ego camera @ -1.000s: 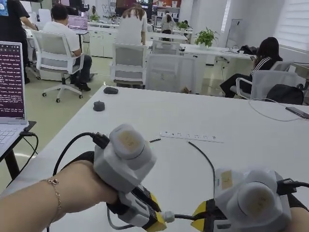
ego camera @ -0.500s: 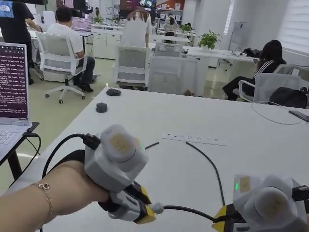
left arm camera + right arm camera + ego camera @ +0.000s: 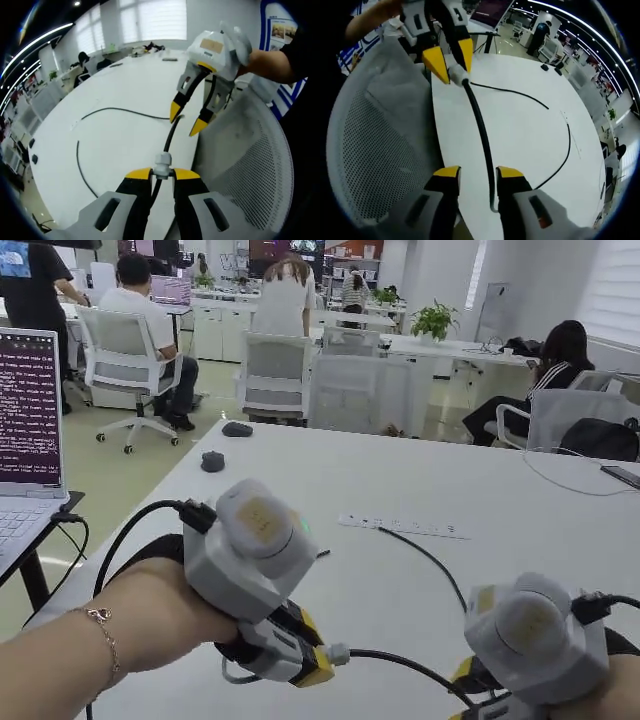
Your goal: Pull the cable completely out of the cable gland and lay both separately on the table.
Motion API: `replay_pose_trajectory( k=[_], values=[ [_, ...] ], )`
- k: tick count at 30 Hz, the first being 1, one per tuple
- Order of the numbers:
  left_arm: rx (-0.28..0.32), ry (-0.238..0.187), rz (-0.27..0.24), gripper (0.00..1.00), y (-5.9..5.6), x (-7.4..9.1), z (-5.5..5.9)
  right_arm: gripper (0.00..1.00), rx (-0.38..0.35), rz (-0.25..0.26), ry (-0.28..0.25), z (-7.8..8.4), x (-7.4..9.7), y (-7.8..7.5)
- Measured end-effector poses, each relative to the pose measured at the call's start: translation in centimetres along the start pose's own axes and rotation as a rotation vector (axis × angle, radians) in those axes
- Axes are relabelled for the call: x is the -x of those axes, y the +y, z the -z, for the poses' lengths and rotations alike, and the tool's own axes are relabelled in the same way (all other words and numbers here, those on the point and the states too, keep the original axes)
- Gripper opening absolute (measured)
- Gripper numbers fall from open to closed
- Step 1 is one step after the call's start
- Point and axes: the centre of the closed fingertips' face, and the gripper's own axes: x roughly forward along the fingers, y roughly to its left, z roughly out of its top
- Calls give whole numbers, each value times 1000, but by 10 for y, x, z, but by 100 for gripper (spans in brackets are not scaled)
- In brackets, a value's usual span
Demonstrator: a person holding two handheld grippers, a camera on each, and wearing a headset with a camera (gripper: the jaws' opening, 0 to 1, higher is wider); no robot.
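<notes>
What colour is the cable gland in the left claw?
The cable gland is white, on a black cable; clearest in the left gripper view.

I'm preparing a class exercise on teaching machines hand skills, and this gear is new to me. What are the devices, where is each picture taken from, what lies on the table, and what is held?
There is no robot: a person holds a two-jaw gripper in each hand. The head view comes from a headset, looking down at a white table. Each round view comes from a camera on one gripper. The left gripper has its jaws shut on a small white cable gland. A black cable runs from the gland between the open jaws of the right gripper, then curves across the table. A computer mouse lies farther off.
</notes>
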Motion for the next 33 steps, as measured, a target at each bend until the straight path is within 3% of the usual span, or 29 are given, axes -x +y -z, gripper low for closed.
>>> replay_pose_trajectory(
  k=[2, 5, 7, 8, 9, 12, 16, 17, 18, 19, 24, 28, 31, 32, 33],
  values=[
    [-30, 15, -11, 16, -1, 0, -1, 30, 6, -4, -54, -25, 3, 7],
    [-56, 20, -17, 16, -5, 1, -4, 31, 5, 31, -124, -51, 5, 8],
    [-64, 13, -22, 16, -8, 2, -7, 24, 30, 49, -143, -56, 6, 9],
    [-63, 11, -22, 16, -8, 2, -7, 13, 68, 60, -175, -60, 6, 9],
    [-65, 17, -20, 16, -9, 1, -6, 6, 63, 79, -156, -54, 6, 6],
    [-41, 3, -12, 16, -12, -1, -6, 5, -16, 60, -185, -47, 6, 6],
    [-40, -14, -9, 16, -16, -5, -7, 4, -17, 59, -190, -40, 6, 10],
    [-37, -4, -18, 16, -15, -7, -5, 4, -20, 69, -180, -37, 6, 8],
    [-74, 34, -58, 16, -8, -6, 2, 4, -22, 107, -141, -27, 7, 2],
    [-88, 47, -77, 16, -5, -6, 6, 3, -20, 116, -134, -23, 8, 0],
    [-16, 15, -76, 16, 0, 1, 13, 3, -50, 111, -120, -7, 9, 1],
    [18, 11, -104, 16, 7, 7, 20, 3, -99, 140, -91, 11, 10, -9],
    [56, -9, -121, 16, 11, 11, 19, 3, -126, 162, -45, 26, 9, -17],
    [56, -13, -115, 16, 9, 11, 17, 3, -129, 160, -4, 33, 8, -17],
    [55, -4, -122, 16, 8, 10, 17, 4, -132, 159, 69, 44, 9, -16]
  ],
)
